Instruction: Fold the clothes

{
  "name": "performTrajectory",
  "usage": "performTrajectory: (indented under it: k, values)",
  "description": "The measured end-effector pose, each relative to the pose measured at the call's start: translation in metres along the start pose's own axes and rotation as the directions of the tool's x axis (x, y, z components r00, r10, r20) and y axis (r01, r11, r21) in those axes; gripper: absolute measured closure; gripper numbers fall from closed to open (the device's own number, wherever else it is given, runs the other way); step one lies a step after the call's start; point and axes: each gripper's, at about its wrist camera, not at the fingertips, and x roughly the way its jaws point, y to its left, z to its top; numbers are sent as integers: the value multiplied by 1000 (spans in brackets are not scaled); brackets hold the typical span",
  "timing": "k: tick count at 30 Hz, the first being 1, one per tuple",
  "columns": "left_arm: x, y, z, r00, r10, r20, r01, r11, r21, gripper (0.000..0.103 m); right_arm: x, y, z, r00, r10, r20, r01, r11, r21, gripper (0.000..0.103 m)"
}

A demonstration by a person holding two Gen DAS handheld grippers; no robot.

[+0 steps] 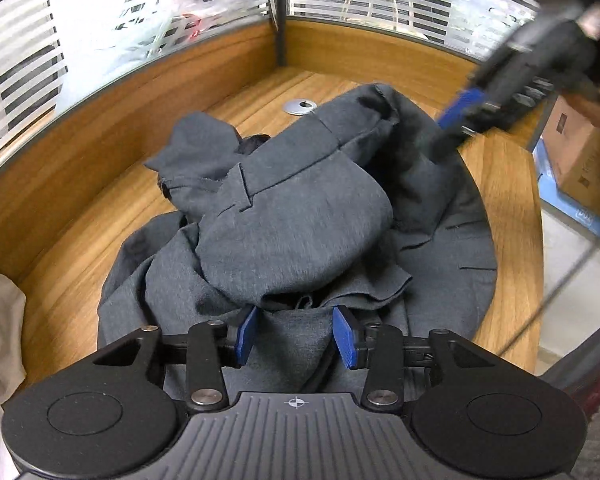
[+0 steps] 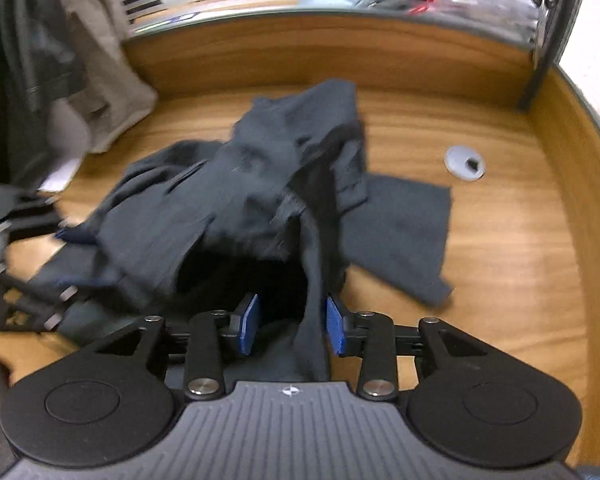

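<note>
Looking at a crumpled grey garment [image 1: 292, 216], probably trousers going by the waistband and belt loop at centre frame, heaped on the wooden desk [image 1: 80, 200]. Nothing is folded yet as far as I can judge.

Left gripper [image 1: 296, 338]: jaws part open, blue pads spread either side of a fabric ridge at lower centre. Cloth sits between them, but the pads don't look pressed on it. Not a grasp.

Right gripper [image 2: 292, 324]: jaws also part open. A strip of the same fabric hangs through the gap, lying against the right pad [image 2: 335, 330], with clear space to the left pad. Draped, not pinched. The right view is motion-blurred, so contact is uncertain. In the left view this gripper shows at upper right, tips down at the far edge of the heap.

Handling, my read: light woven cloth, soft, no stiffness, so it will sag and drag whatever it's tangled with. Low slip on the pads. Not fragile.

Where to grab: the waistband seam, which is doubled fabric and holds shape best. One claw at each end of it, then lift and shake flat. The flat leg panel [image 2: 399, 232] at right of centre is the alternative, by its hem corners.

Other clothes [image 2: 60, 60] are piled at upper left of the right view; keep clear.
</note>
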Motion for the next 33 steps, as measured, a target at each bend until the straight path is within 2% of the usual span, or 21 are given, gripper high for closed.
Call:
performTrajectory:
  k: [4,7,10,16,20,25,28,30,33]
  values:
    - [-4,3,3,1000,-3,25,3,1000,-20,58,4,13,-14,992,127,0,-126,988,92,57]
    - [-6,5,6,1000,-6,25,6,1000,-24,58,24,17,-17,985,170,12,-169,967,193,57]
    - [-6,3,9,1000,9,20,-9,1000,16,58,35,24,-17,985,169,14,-168,960,226,57]
    - [7,-5,17,1000,26,5,-26,992,123,58,26,26,-15,995,95,30,-99,980,172,55]
    - [17,-1,22,1000,29,9,-30,991,133,59,15,18,-13,997,64,53,-73,978,198,55]
    - [33,24,32,1000,22,-17,-22,1000,-2,60,3,25,-18,993,88,74,-102,971,215,54]
    - [41,39,35,1000,12,-25,-14,996,-83,63,0,36,-20,987,129,91,-146,964,222,55]
    - [46,49,35,1000,1,-27,-5,989,-151,63,3,45,-20,982,161,97,-179,958,224,54]
    - [48,67,33,999,-38,-17,32,957,-288,65,25,53,-17,982,173,79,-188,952,241,53]
